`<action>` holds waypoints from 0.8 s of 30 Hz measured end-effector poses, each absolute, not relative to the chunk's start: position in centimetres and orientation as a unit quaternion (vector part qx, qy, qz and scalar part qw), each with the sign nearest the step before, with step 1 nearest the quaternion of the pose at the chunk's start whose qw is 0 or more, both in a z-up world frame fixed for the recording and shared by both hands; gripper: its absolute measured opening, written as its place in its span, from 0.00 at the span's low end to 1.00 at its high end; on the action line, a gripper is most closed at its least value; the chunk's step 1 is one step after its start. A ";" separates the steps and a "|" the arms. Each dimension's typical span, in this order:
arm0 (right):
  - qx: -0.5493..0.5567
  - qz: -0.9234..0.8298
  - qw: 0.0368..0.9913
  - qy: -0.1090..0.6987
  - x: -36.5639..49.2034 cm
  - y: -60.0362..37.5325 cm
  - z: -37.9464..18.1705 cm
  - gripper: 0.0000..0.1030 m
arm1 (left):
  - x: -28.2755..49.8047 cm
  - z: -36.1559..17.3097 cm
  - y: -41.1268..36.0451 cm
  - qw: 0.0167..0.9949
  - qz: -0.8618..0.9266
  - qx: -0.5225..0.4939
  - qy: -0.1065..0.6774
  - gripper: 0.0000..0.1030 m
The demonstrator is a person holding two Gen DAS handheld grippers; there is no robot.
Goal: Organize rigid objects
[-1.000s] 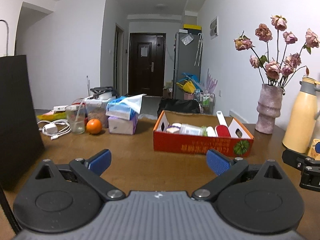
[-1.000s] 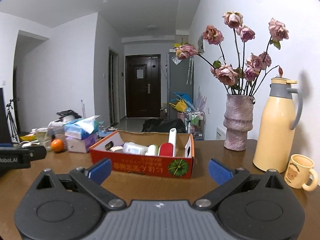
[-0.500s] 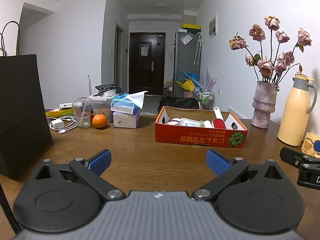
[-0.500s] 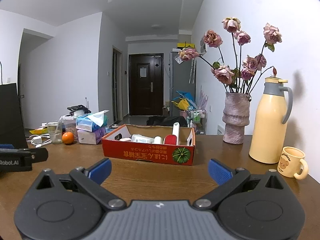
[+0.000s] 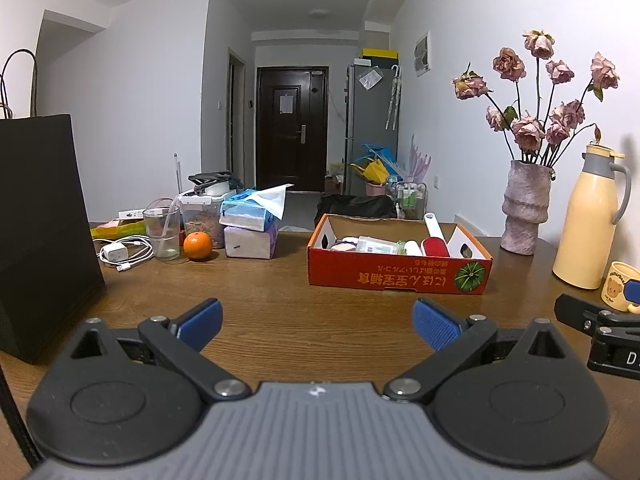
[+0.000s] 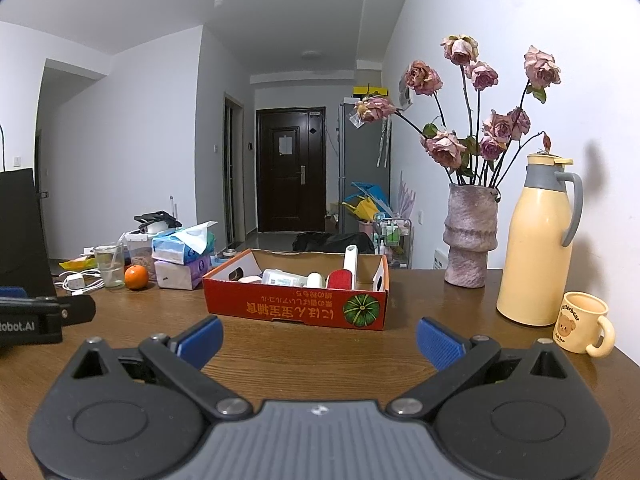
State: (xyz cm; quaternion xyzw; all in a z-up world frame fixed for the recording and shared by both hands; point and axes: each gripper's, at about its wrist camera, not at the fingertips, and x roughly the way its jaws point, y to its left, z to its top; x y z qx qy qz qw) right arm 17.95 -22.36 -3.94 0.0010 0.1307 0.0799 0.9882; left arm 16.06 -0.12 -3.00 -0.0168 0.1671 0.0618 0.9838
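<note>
1. While both grippers hover low over the wooden table [image 5: 280, 320], neither holds anything: left gripper [image 5: 318, 322] has its jaws spread wide, blue pads [image 5: 200, 322] well apart, bare tabletop between them.
2. Right gripper [image 6: 320, 338], same state: jaws wide apart, nothing between the blue pads [image 6: 438, 342].
3. Red cardboard box [image 5: 394, 278] sits mid-table ahead of both grippers, open top, upside-down print and a green pumpkin graphic on the near wall. Well apart from both sets of fingertips.
4. Box contents: lint roller [image 5: 434, 240] with red head and white handle leaning up toward the back wall, a clear bottle [image 5: 376, 245] lying on its side, a small white cylinder [image 5: 411, 247] just beside the roller, more small white items at the left end; can't tell what they are.
5. Right of the box: pink textured vase [image 6: 470, 236] with dried roses, cream thermos jug [image 6: 540, 244] with grey lid beside it, bear mug [image 6: 580, 326] near the table edge, close to the jug.
6. Left of the box: stacked tissue packs [image 5: 250, 226], orange [image 5: 197, 245], glass [image 5: 162, 233] with a straw, white charger and cable [image 5: 120, 254], lidded food container [image 5: 200, 216] behind the orange.
7. Black paper bag [image 5: 40, 232] stands upright at far left, near the left gripper.
8. Each camera catches the other gripper's finger at frame edge: right one in left view [image 5: 600, 320], left one in right view [image 6: 40, 318].
</note>
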 end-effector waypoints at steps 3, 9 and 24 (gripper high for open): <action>0.001 0.080 0.988 0.131 17.9 -22.4 -4.0 1.00 | 16.1 -3.1 -0.1 0.983 0.064 -0.017 0.168 1.00; 0.001 0.080 0.988 0.132 17.9 -22.4 -4.0 1.00 | 16.2 -3.1 -0.2 0.983 0.062 -0.016 0.170 1.00; -0.001 0.079 0.988 0.135 18.0 -22.1 -4.1 1.00 | 16.2 -3.4 -0.1 0.984 0.050 -0.012 0.171 1.00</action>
